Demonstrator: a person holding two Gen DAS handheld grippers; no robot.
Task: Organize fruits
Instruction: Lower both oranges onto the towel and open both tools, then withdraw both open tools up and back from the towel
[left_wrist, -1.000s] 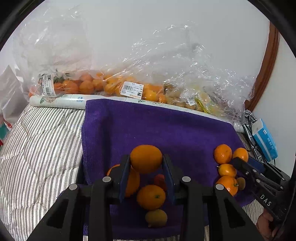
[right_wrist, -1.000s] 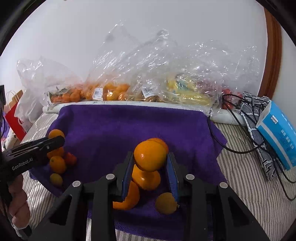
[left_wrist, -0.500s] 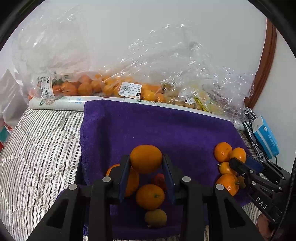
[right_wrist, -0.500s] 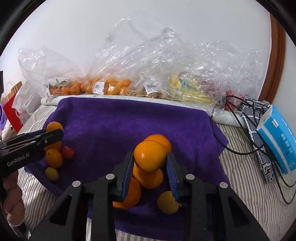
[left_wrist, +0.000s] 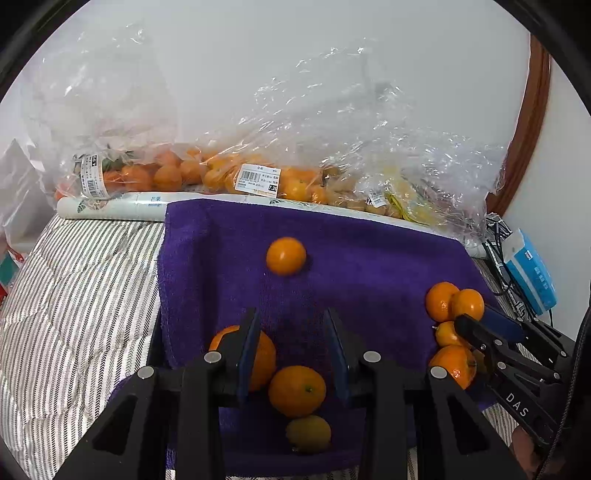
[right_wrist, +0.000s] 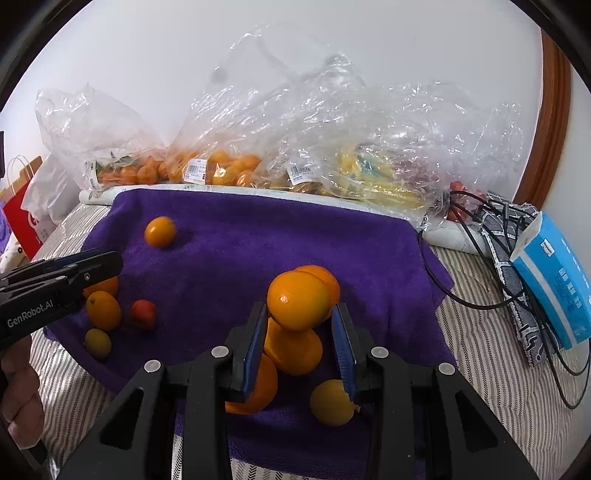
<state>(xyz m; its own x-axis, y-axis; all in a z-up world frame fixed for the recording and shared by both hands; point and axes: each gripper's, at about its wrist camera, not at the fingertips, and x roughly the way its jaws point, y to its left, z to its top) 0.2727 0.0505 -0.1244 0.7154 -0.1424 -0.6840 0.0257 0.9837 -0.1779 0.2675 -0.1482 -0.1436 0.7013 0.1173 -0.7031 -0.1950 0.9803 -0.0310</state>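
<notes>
Two small piles sit on my purple towel (right_wrist: 295, 229); my right gripper (right_wrist: 298, 334) clamps an orange (right_wrist: 297, 304), my left gripper (left_wrist: 291, 345) gapes empty, one stray orange (left_wrist: 286, 256) lies far.

Home bedroom: striped quilt (left_wrist: 74, 295), purple towel (left_wrist: 369, 266), supermarket fruit bags (right_wrist: 332, 162) along wall

Each black gripper (left_wrist: 291, 350) has blue pads (left_wrist: 247, 354), silver screws (left_wrist: 212, 357) and white lettering.

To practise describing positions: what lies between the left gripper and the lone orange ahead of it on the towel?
Nothing: only bare purple towel separates the left gripper from the lone orange, as the left wrist view shows.
</notes>
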